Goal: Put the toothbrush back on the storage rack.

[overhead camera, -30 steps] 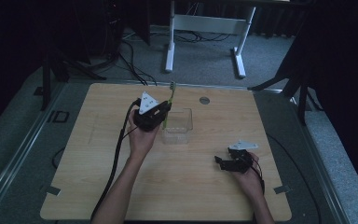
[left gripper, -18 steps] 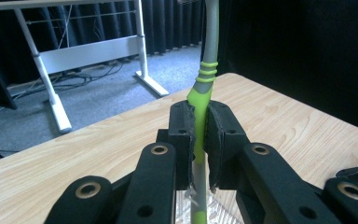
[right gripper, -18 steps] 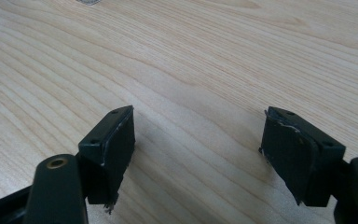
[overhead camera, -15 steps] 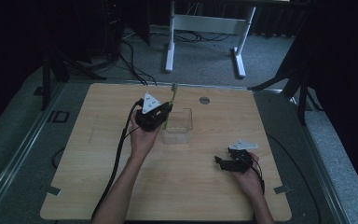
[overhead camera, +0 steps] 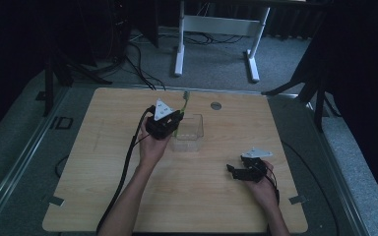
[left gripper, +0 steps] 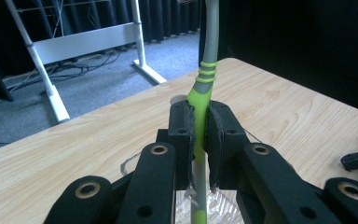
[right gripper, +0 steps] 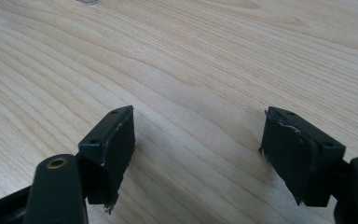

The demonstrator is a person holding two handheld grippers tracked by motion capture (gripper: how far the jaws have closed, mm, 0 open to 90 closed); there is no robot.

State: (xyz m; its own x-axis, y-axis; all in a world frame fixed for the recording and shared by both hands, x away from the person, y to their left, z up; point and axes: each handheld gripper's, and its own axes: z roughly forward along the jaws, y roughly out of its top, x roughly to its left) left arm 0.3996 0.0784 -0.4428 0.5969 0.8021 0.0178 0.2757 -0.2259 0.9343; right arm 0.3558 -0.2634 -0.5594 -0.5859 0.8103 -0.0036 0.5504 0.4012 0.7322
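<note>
A green and grey toothbrush (left gripper: 204, 84) stands nearly upright, and my left gripper (left gripper: 199, 135) is shut on its handle. In the high view the left gripper (overhead camera: 171, 124) is at the left edge of a clear plastic box (overhead camera: 191, 129), with the toothbrush (overhead camera: 183, 101) rising above it toward the far side. The brush's lower end reaches down over the clear box (left gripper: 223, 205). My right gripper (right gripper: 198, 144) is open, its jaws wide apart just over bare wood. From above, the right gripper (overhead camera: 235, 171) rests near the table's right front.
The wooden table (overhead camera: 103, 196) has a small round grey cap (overhead camera: 216, 105) near its far edge. Beyond the table stands a white metal frame (overhead camera: 216, 29) on a grey carpet, with cables. Black cables trail from both grippers toward the front edge.
The left gripper has kept the toothbrush at the box with almost no movement. The right gripper has stayed where it was.
</note>
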